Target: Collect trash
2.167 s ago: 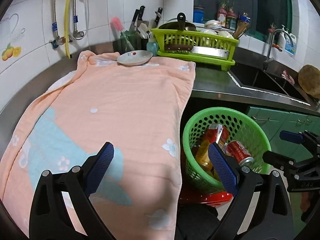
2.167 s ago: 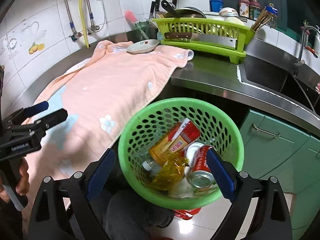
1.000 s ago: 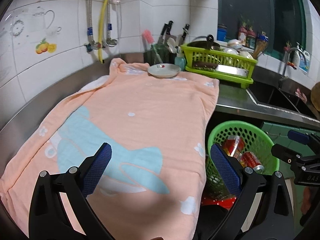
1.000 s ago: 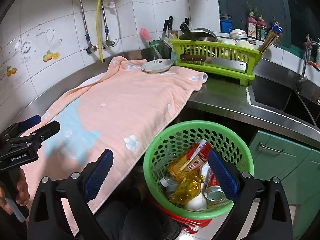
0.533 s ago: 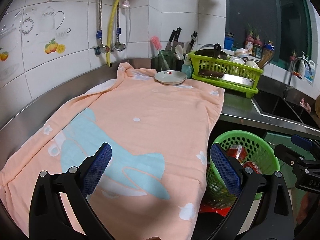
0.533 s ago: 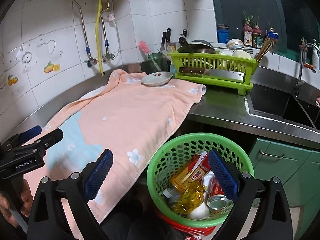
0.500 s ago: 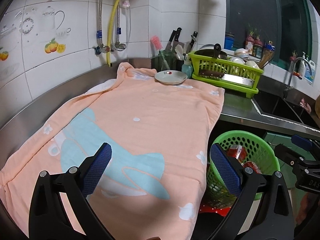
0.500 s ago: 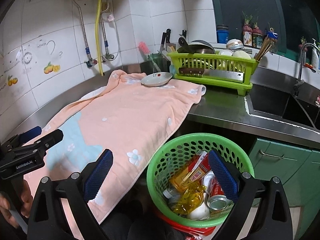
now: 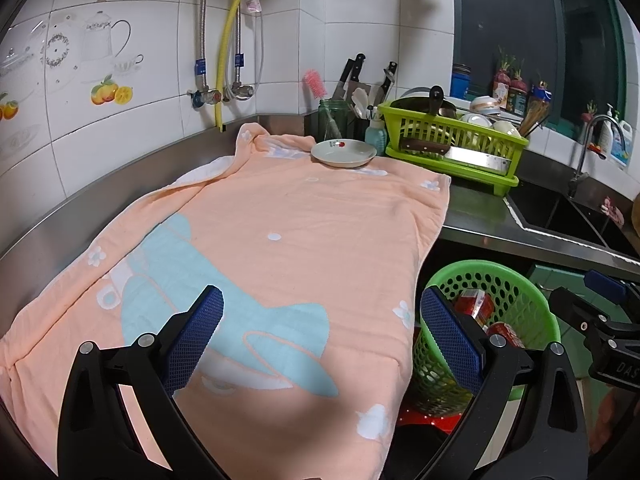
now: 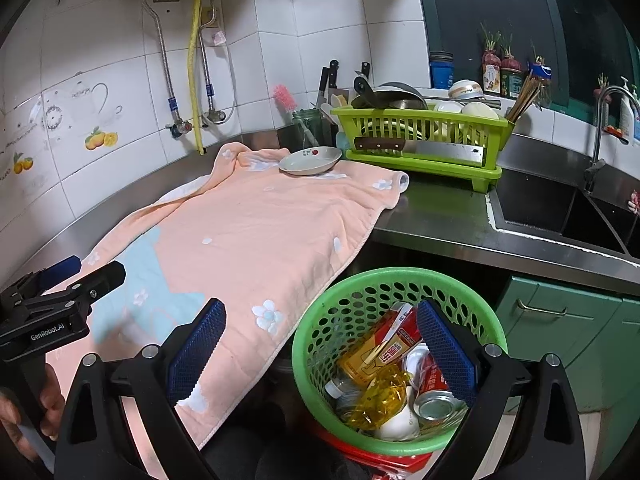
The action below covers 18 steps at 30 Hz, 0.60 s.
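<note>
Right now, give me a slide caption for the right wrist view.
Open right tool above green basket of cans and wrappers, beside peach towel holding a small plate.

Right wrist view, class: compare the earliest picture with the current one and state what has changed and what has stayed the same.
The right hand-held gripper has pulled up and back from the green basket, which now looks smaller and lower; the left hand-held gripper rose likewise. Nothing was grasped or released. Both stay open and empty; the trash in the basket, the towel and the plate lie unchanged.
</note>
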Tool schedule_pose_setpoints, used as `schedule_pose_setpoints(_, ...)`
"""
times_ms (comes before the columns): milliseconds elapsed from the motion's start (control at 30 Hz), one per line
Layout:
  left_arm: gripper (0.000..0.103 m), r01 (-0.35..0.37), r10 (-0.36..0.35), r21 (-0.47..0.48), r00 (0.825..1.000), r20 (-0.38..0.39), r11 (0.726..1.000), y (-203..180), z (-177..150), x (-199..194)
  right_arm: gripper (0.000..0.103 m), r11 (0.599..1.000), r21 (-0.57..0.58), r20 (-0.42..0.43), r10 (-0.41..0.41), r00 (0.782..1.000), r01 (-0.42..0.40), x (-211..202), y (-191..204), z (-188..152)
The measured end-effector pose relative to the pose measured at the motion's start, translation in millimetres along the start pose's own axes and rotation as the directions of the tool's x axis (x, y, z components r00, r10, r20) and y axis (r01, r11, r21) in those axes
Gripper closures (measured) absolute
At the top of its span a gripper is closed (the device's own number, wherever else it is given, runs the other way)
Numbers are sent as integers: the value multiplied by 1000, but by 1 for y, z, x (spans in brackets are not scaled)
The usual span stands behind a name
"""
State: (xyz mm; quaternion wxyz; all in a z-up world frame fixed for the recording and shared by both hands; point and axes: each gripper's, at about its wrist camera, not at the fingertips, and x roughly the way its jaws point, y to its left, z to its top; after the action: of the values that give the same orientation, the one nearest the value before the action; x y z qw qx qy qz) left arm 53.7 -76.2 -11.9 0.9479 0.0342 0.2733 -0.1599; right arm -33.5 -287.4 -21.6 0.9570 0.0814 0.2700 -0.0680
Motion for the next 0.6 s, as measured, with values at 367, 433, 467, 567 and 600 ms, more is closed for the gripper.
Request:
schedule_pose_setpoints(367, 5, -3, 3, -11, 1000, -2, 1000, 3, -1, -1, 10, 1000, -2, 2, 3, 1000, -3, -1, 0, 0)
schedule_pose_setpoints(433, 5, -4, 3, -11, 1000, -2, 1000, 2, -1, -1, 10, 1000, -1, 2, 3, 1000, -3, -1, 0, 0)
schedule_pose_setpoints(467, 5, -3, 3, -11, 1000, -2, 1000, 3, -1, -1, 10, 1000, -2, 1, 4, 1000, -4, -1, 0, 0)
schedule_pose_setpoints(567, 5, -4, 4, -10, 1000, -1, 1000, 2, -1, -1, 10, 1000, -1, 2, 2, 1000, -2, -1, 0, 0)
schedule_pose_setpoints(600, 5, -4, 4, -11, 1000, -2, 1000, 2, 0, -1, 10, 1000, 0, 2, 1, 1000, -1, -2, 0, 0)
